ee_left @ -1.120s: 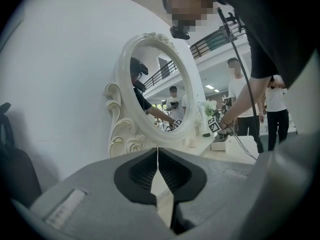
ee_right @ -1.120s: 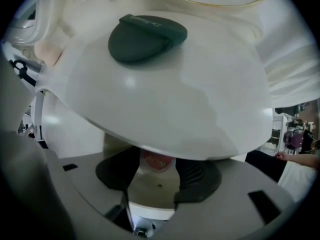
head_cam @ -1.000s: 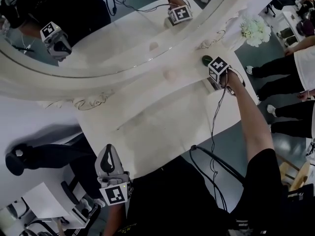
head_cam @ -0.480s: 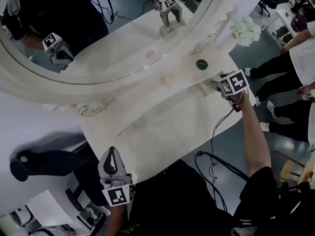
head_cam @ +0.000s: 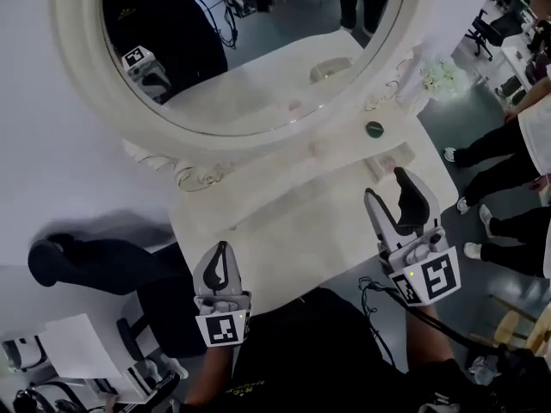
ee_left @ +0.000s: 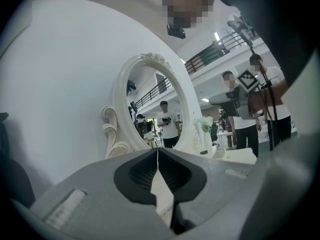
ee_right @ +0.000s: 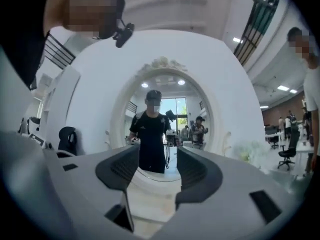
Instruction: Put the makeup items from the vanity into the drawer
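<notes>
A white vanity top (head_cam: 284, 222) stands under an oval mirror (head_cam: 250, 50). A small dark green round item (head_cam: 373, 129) lies at the far right by the mirror frame, also seen as a dark dot (ee_left: 203, 152) in the left gripper view. A pale pink item (head_cam: 315, 149) sits near the frame's base. My right gripper (head_cam: 387, 186) hovers over the vanity's right side, short of the green item; its jaws (ee_right: 157, 154) stand apart, are closing, and hold nothing. My left gripper (head_cam: 222, 249) is at the front edge, shut and empty (ee_left: 156, 151).
White flowers (head_cam: 443, 76) stand at the vanity's far right corner. A low white box-like piece (head_cam: 379, 166) lies just beyond the right gripper. People's legs (head_cam: 508, 136) are on the floor to the right. A cable (head_cam: 387, 295) trails from the right gripper.
The right gripper has drawn back from beside the green item toward the front of the vanity. The head view has swung so that more of the mirror shows. The left gripper has stayed put.
</notes>
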The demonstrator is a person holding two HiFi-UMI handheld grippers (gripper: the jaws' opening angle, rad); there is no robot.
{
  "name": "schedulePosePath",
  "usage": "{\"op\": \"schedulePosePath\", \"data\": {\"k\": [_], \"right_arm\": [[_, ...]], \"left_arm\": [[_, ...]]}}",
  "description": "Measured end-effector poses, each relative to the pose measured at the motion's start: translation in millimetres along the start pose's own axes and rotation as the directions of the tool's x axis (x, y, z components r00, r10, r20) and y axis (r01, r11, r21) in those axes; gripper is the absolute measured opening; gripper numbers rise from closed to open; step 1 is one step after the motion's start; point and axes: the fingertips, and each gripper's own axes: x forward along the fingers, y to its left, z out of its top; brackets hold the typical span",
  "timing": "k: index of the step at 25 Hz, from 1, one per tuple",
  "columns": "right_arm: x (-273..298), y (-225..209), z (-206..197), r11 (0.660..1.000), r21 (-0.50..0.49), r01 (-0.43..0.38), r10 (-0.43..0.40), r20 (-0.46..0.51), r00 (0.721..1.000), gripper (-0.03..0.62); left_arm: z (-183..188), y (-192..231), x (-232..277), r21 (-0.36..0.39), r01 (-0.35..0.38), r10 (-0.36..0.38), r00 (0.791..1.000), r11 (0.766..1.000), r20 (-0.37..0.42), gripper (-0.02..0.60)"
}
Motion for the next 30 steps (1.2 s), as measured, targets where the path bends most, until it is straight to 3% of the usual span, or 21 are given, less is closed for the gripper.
{"op": "schedulePosePath", "data": {"k": [2,6,8,10,11,14,21,30], "right_arm": [[-11.5,37.7,12.6,0.999,-0.002,-0.035,0.035,0.052,0.998,0.228],[-28.3,89.9,12.6,0.995,0.014,-0.100,0.099,0.066,0.993,0.199],[-33.2,97.7,3.9,0.994,0.032,-0.104,0.103,0.046,0.994,0.188],[-37.1,96.7,-9.6,0.995,0.045,-0.085,0.085,0.011,0.996,0.134],[-39.1,95.5,-15.4,0.996,0.050,-0.076,0.076,0.000,0.997,0.077],[-41.9,93.4,-21.9,0.997,0.056,-0.051,0.052,-0.004,0.999,0.029],[-32.4,103.9,-21.8,0.997,0.045,-0.062,0.062,0.001,0.998,0.012],[-27.5,112.2,-24.4,0.996,0.056,-0.069,0.070,-0.003,0.998,0.012]], "left_arm": [[9.7,0.3,-6.3,0.001,-0.013,0.013,1.000,1.000,0.020,0.023],[33.3,3.1,-24.6,-0.006,-0.041,0.041,0.997,0.999,0.069,0.023],[44.9,5.0,-35.4,-0.010,-0.054,0.055,0.994,0.998,0.094,0.023],[53.2,7.6,-47.4,-0.013,-0.067,0.068,0.992,0.998,0.110,0.023],[56.3,9.4,-53.2,-0.014,-0.076,0.077,0.990,0.997,0.117,0.023],[63.8,16.0,-65.8,-0.016,-0.103,0.104,0.985,0.995,0.136,0.023],[82.8,24.7,-77.7,-0.015,-0.130,0.131,0.972,0.991,0.194,0.023],[81.7,33.0,-84.6,-0.016,-0.137,0.138,0.972,0.990,0.190,0.023]]}}
